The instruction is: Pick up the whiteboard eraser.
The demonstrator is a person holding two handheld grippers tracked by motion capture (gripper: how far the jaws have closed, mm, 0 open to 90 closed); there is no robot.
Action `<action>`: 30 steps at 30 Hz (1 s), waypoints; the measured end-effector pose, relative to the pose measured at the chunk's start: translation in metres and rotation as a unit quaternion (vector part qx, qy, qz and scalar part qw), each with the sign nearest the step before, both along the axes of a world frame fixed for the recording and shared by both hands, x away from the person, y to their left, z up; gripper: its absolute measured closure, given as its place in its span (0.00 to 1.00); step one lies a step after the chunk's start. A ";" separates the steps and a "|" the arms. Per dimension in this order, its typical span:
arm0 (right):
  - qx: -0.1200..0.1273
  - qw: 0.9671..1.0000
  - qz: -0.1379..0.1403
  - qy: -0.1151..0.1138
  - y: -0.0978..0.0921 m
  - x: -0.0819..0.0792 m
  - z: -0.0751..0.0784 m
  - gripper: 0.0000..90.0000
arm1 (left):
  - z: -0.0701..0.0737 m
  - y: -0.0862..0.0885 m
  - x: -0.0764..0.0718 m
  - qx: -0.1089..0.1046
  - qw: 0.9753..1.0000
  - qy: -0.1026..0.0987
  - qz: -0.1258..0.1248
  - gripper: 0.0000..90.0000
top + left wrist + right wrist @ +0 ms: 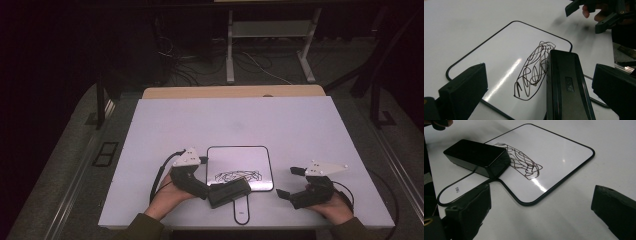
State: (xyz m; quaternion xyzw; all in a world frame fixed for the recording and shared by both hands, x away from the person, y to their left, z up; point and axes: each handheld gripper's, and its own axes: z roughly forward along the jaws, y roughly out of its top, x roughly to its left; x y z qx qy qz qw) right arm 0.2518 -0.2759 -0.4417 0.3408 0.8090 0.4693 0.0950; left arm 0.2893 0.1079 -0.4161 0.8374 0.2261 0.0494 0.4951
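A small whiteboard [240, 167] lies flat on the white counter [300, 125], its short handle tab pointing toward the near edge, a tangle of dark scribble [238, 176] across its near half. The left hand-held gripper [227, 192] reaches in from the left with a black eraser [229, 192] between its jaws; in the left gripper view the eraser [565, 85] stands between the two black jaws with daylight on both sides (so the jaws are spread and, by the look of it, not yet clamped on the block). The eraser's long axis runs left to right across the near edge of the board, and its far long side sits just beside the scribble [534, 72], touching or overlapping the nearest lines. The marks lie straight beyond the eraser, toward the far side, so a wipe likely calls for a push away from the person. The right hand-held gripper [292, 185] rests on the counter well to the right of the board, jaws apart and holding nothing. From its own view the eraser [477, 157] and whiteboard [564, 147] lie ahead, with bare counter between. The left is clearly the nearer tool, and nothing stands in its way.
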 end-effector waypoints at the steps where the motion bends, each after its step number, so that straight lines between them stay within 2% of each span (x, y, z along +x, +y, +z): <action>1: -0.001 1.000 0.001 0.000 0.000 0.001 0.000 0.02 | 0.000 -0.001 0.001 0.001 1.000 0.001 -0.002 0.00; 16: -0.006 1.000 0.003 -0.001 -0.007 0.008 -0.002 0.02 | 0.006 -0.027 0.012 0.005 1.000 0.003 -0.021 0.00; 21: -0.007 1.000 0.001 -0.003 -0.009 0.008 -0.001 0.02 | 0.006 -0.033 0.009 0.015 1.000 -0.005 -0.027 0.00; 30: -0.011 1.000 0.006 -0.009 -0.009 0.004 -0.001 0.02 | 0.001 -0.037 0.001 0.035 0.999 -0.003 -0.042 0.03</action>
